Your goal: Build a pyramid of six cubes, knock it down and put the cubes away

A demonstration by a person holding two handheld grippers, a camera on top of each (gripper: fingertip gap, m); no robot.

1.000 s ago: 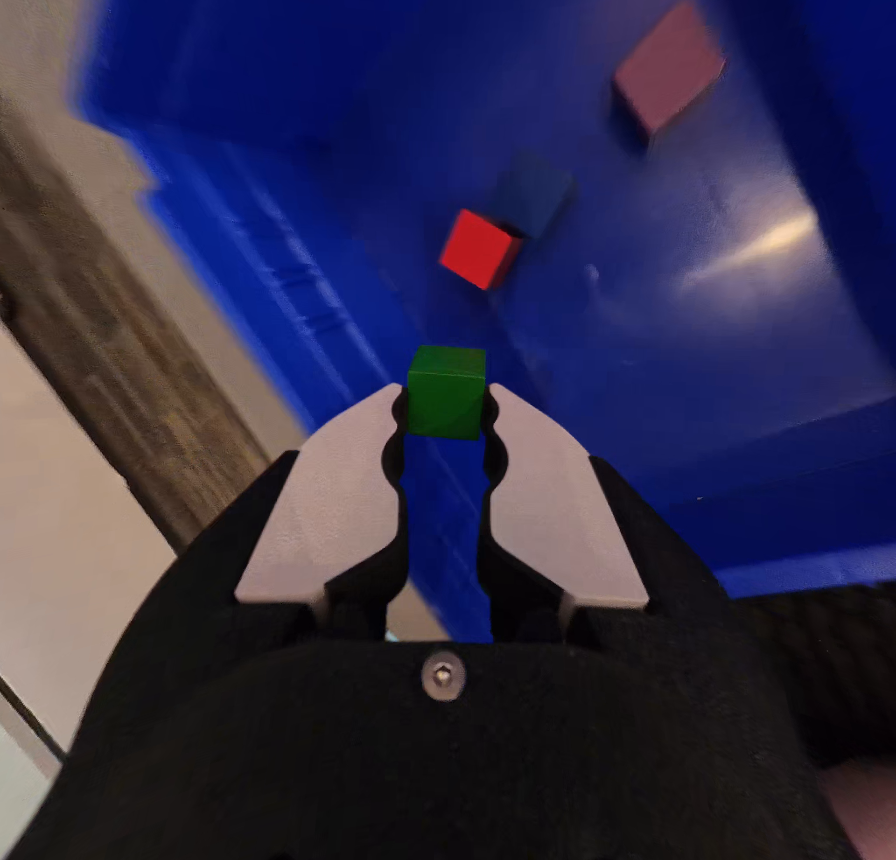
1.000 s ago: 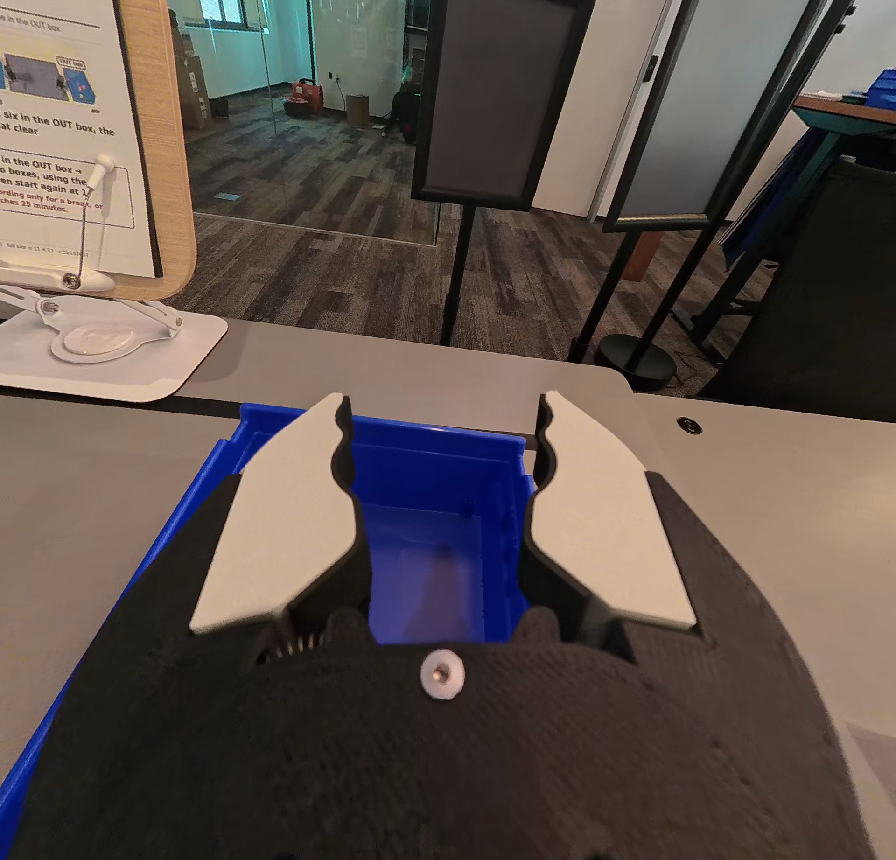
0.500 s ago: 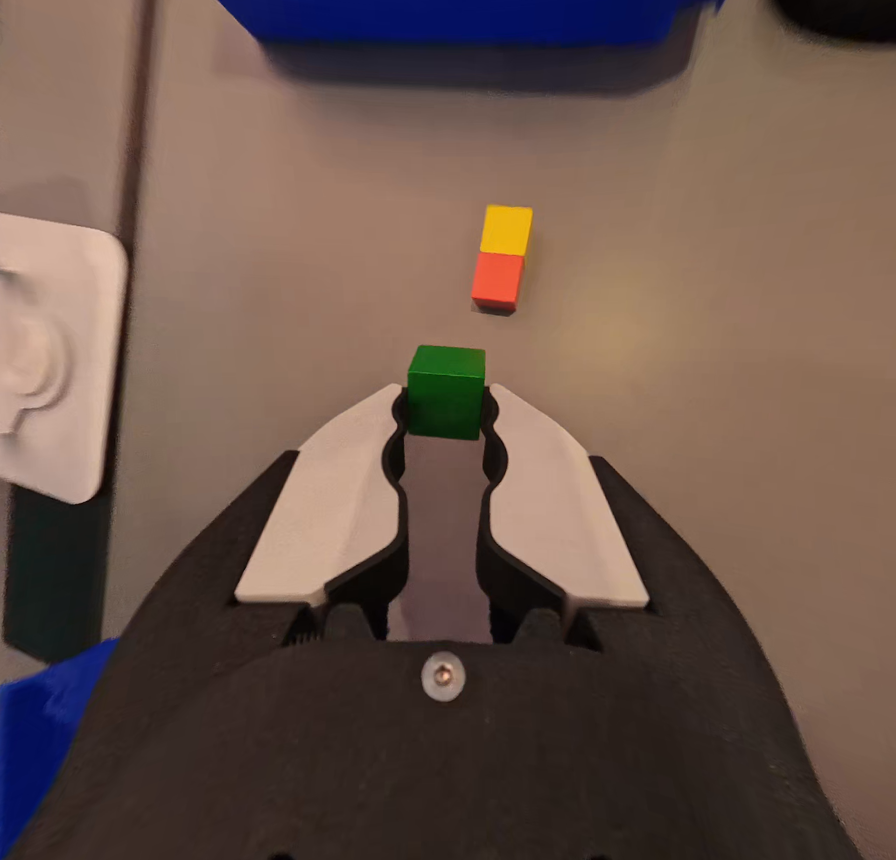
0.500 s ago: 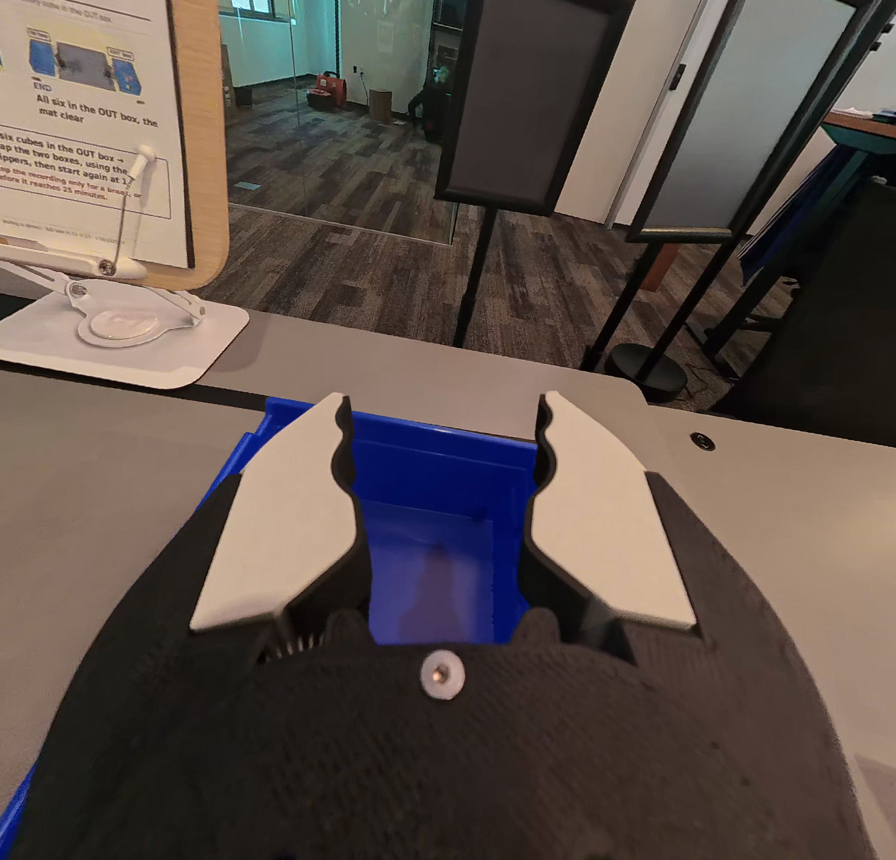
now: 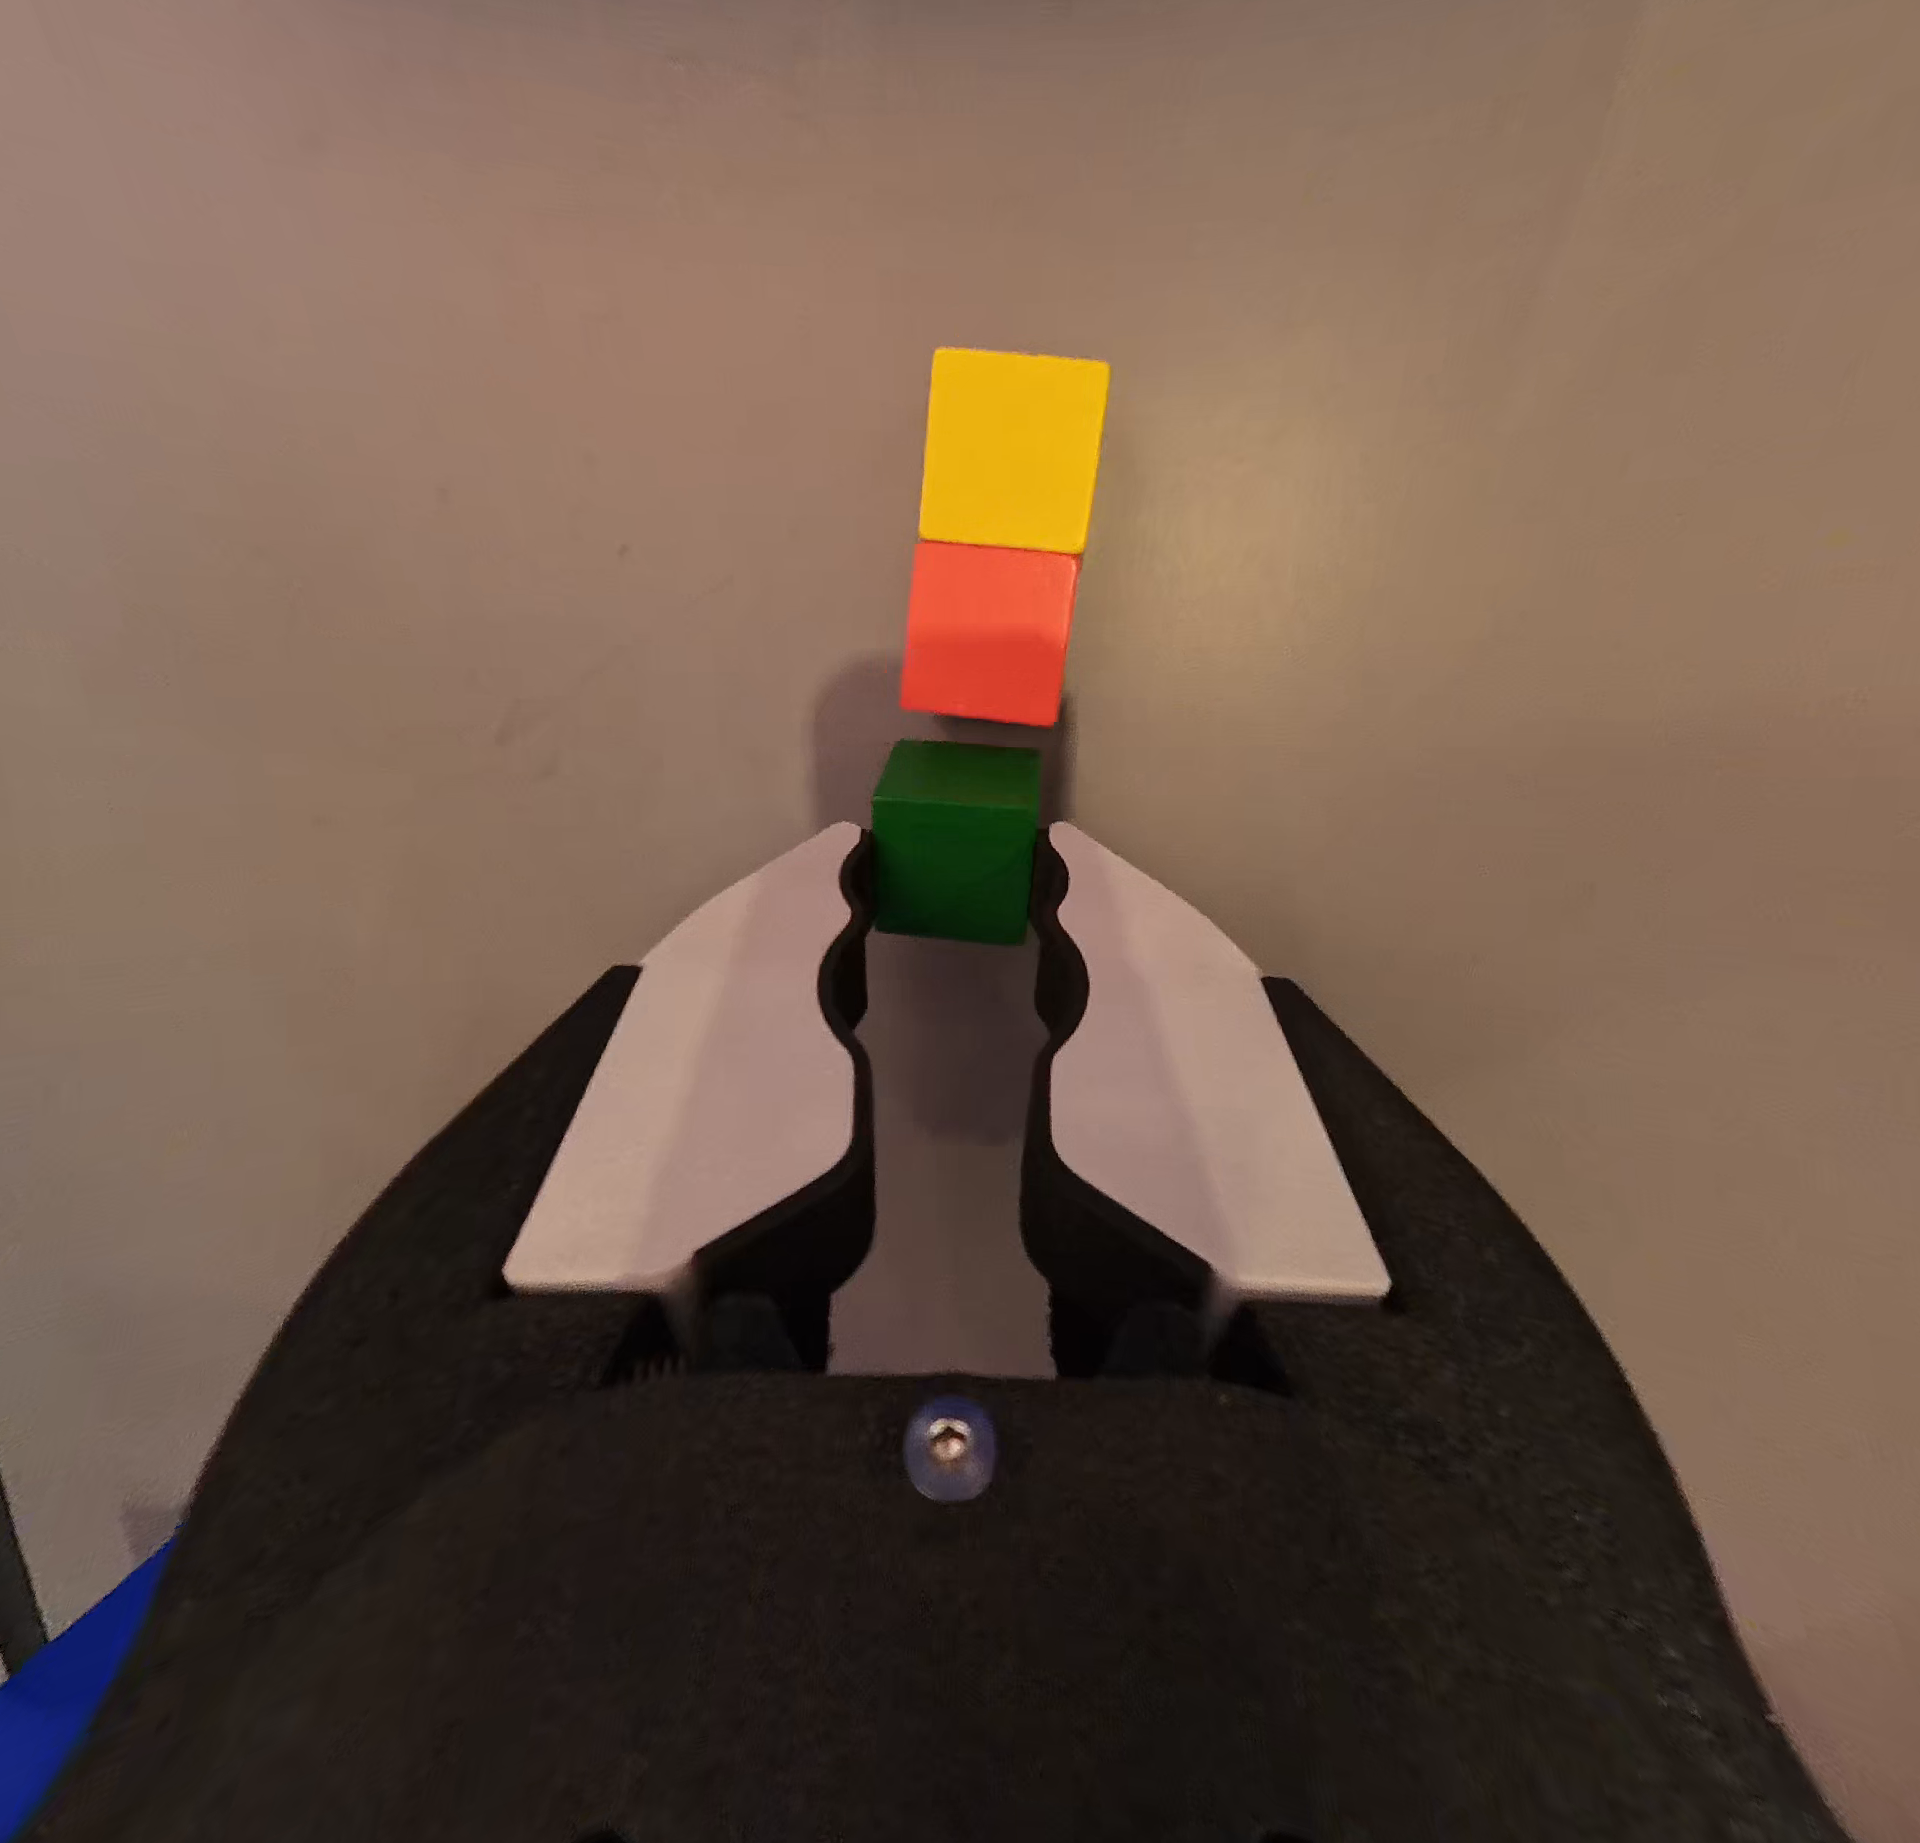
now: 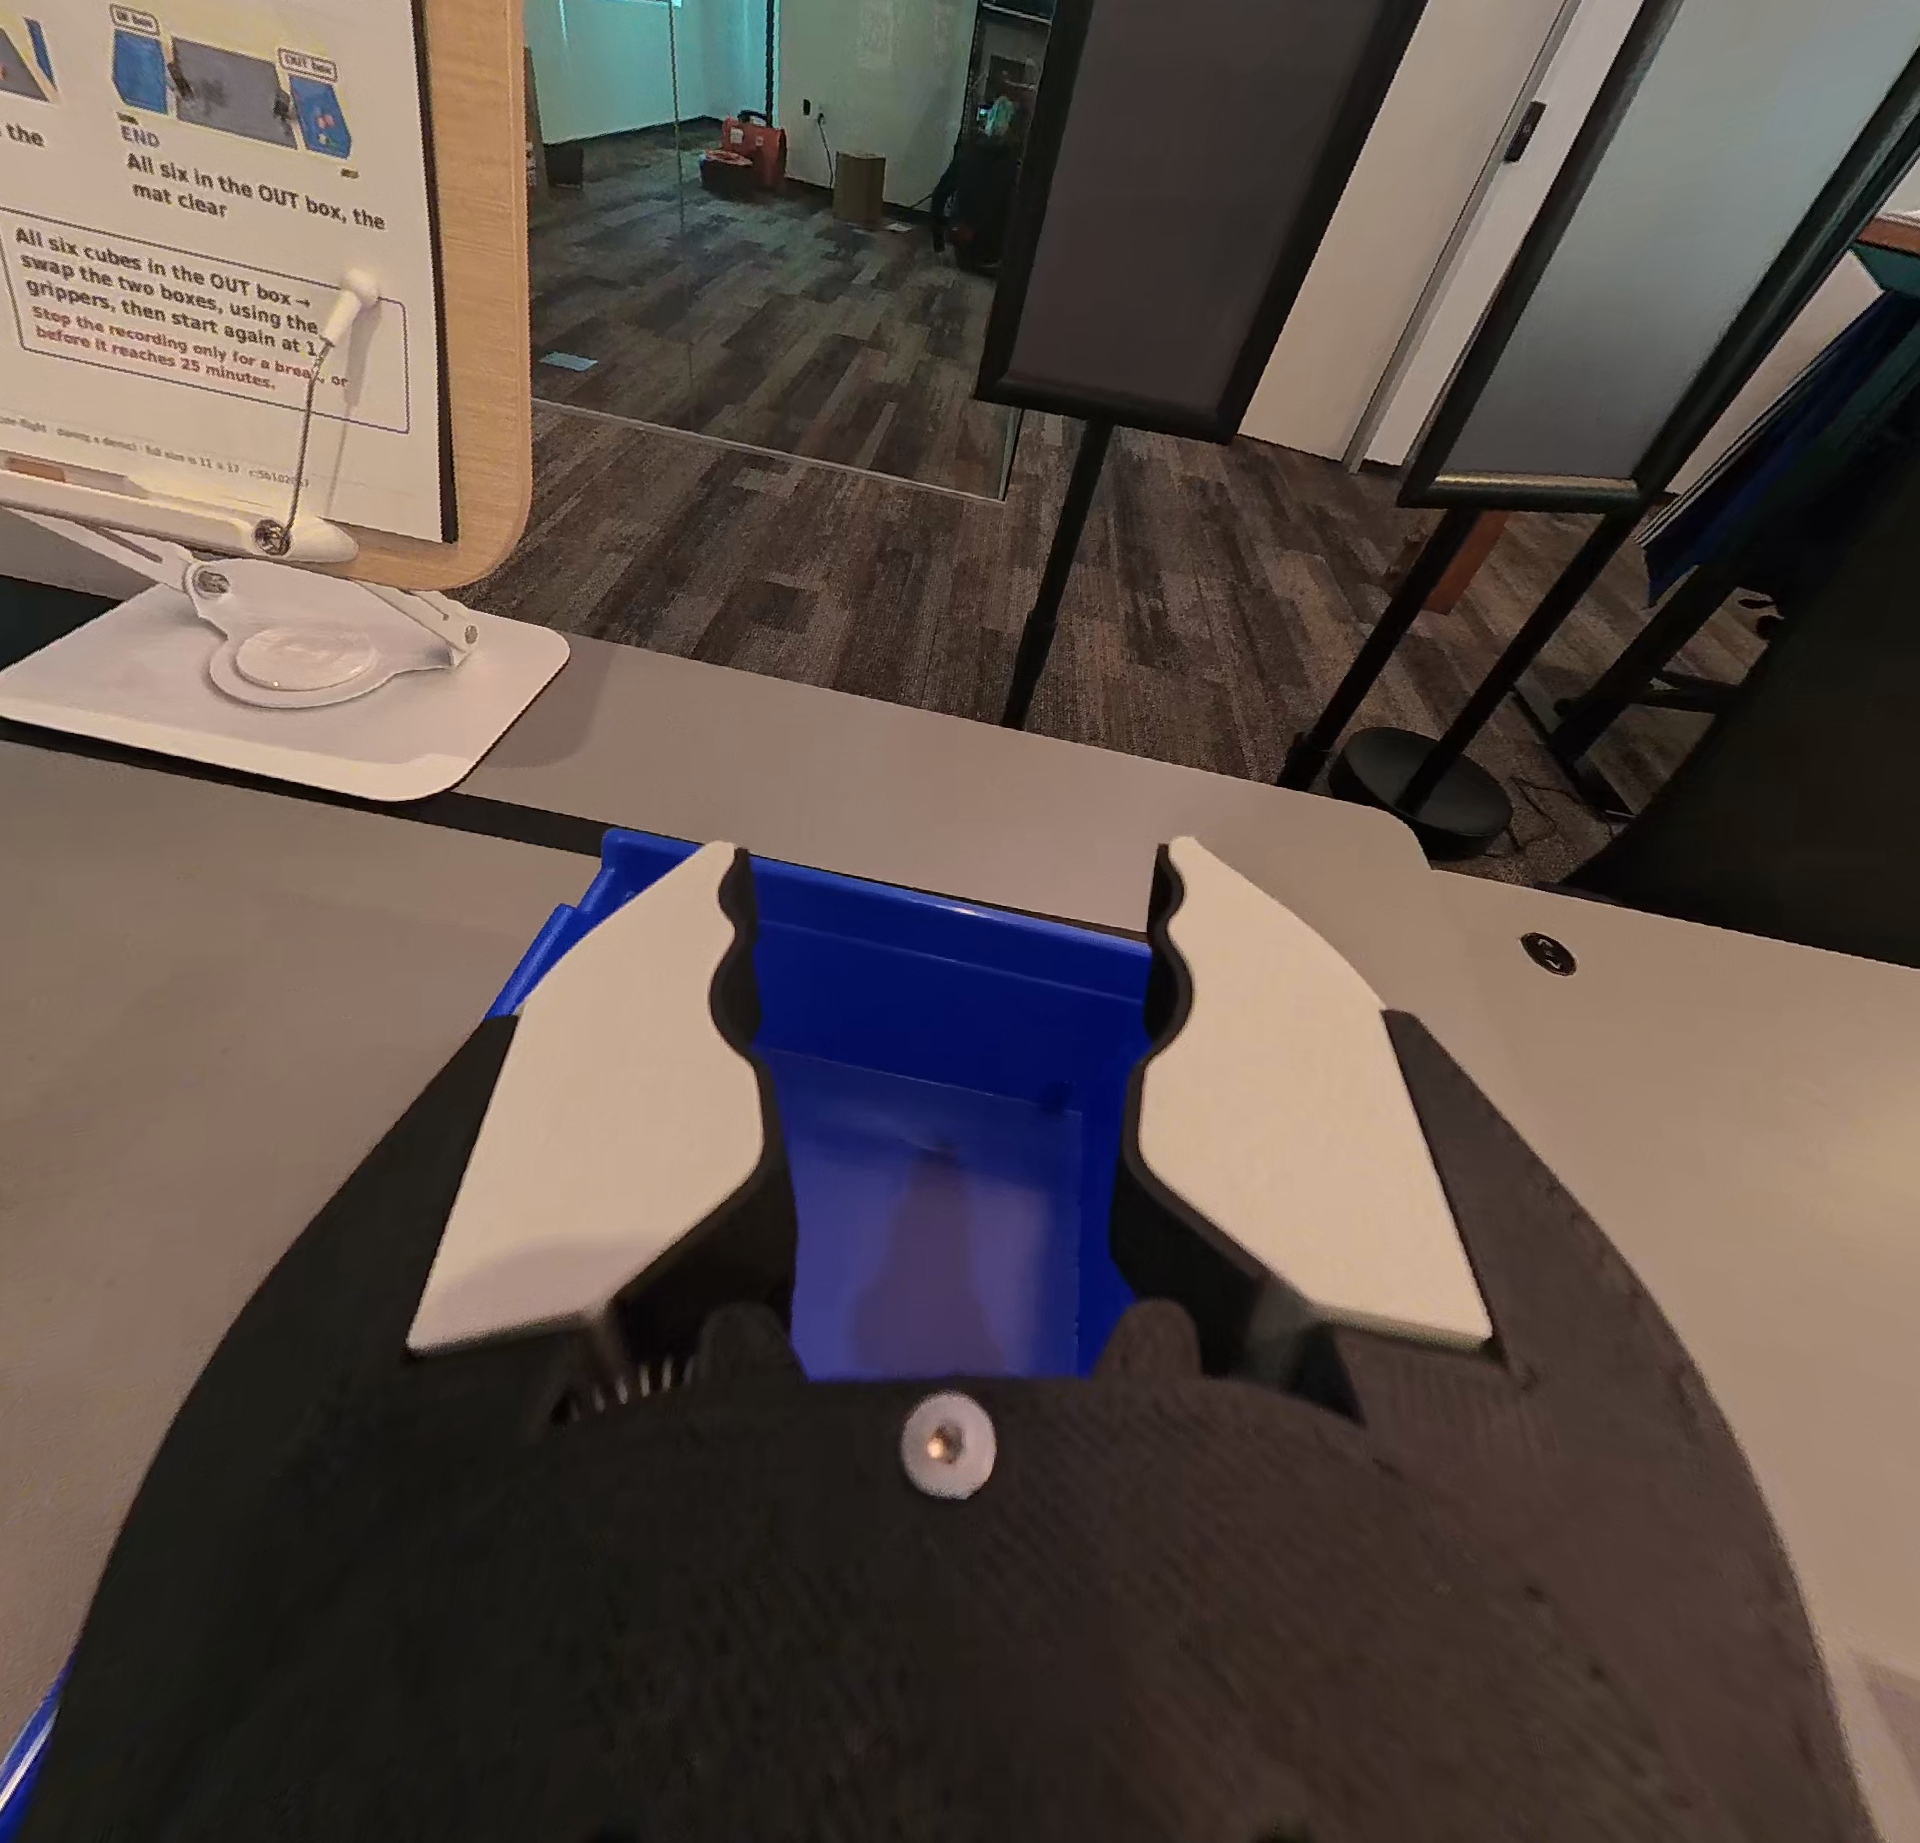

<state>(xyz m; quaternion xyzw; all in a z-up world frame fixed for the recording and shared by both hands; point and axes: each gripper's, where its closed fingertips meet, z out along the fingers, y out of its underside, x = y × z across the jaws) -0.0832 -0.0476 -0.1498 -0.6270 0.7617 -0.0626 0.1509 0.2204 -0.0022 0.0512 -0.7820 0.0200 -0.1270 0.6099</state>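
Left gripper (image 5: 954,832) is clamping the green cube (image 5: 954,843) between its fingertips, pointing down at the grey worktop (image 5: 416,443). Orange cube (image 5: 987,635) and yellow cube (image 5: 1013,448) are sitting on the worktop in a row, faces touching, yellow on the far side. Green cube is lining up just short of the orange one with a thin gap showing; cannot tell if it is touching the worktop. A blue bin corner (image 5: 104,1627) is showing at the lower left of that view. Right gripper (image 6: 945,858) is hanging with jaws apart and gripping nothing, over a blue bin (image 6: 935,962) near the worktop's far edge. A white document stand (image 6: 312,671) carrying a printed sheet is standing at the far left.
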